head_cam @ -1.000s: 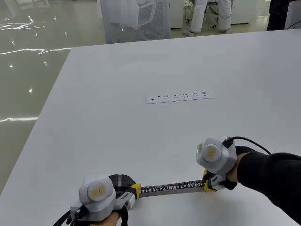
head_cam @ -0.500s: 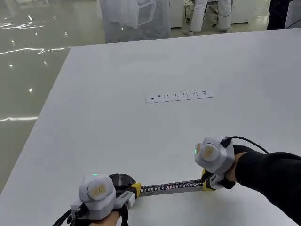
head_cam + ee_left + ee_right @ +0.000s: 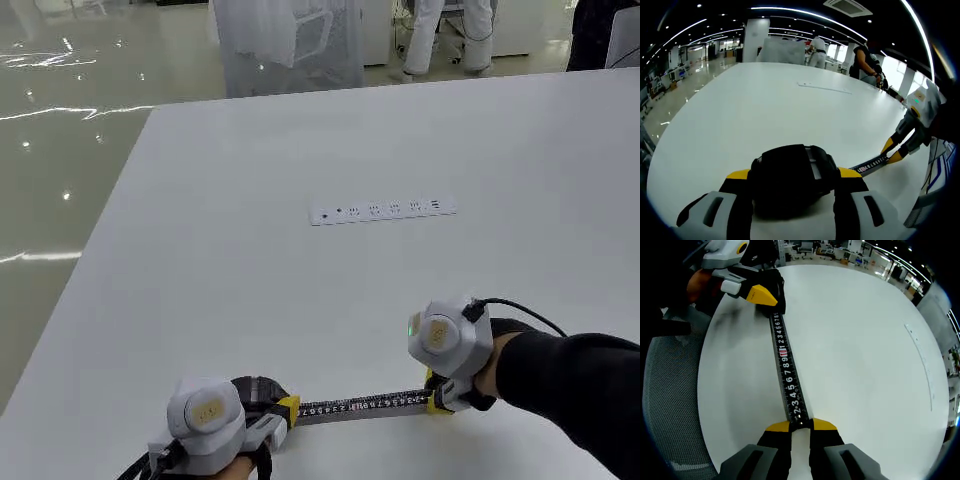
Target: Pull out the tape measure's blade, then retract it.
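Left gripper [image 3: 792, 175] clamps tape measure [image 3: 258, 392]; right gripper [image 3: 800, 426] pinches blade [image 3: 785, 360].

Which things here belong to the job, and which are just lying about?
Job: tape case, clamped in left gripper; blade, its tip pinched by right gripper.
Lying about: power strip, farther up the table.
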Demonstrator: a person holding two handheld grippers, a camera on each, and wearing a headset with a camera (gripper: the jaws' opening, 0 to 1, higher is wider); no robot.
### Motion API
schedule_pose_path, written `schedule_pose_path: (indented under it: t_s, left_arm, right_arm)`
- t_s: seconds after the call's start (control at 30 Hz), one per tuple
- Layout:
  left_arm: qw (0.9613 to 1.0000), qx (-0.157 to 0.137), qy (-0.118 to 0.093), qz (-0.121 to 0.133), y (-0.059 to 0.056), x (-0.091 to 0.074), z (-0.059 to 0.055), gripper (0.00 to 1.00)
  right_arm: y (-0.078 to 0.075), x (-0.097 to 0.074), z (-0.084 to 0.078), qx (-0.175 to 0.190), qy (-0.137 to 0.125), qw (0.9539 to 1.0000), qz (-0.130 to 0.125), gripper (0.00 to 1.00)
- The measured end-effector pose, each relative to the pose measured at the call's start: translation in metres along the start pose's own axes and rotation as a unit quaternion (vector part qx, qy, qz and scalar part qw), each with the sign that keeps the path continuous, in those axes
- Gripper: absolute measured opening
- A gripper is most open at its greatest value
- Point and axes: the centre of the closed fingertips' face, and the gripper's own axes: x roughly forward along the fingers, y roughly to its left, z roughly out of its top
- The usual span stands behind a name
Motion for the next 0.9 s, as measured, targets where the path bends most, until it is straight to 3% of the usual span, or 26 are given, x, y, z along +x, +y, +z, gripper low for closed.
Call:
schedule_pose_path:
  t_s: [0.9]
  left_arm:
    - [1.0,-0.001,-0.002,-0.001,-0.0003,0.0001,-0.0004,0.6]
  right_arm:
    - [0.0007,0.0042,0.0092,0.0,-0.009,1.0,0.002,0.08]
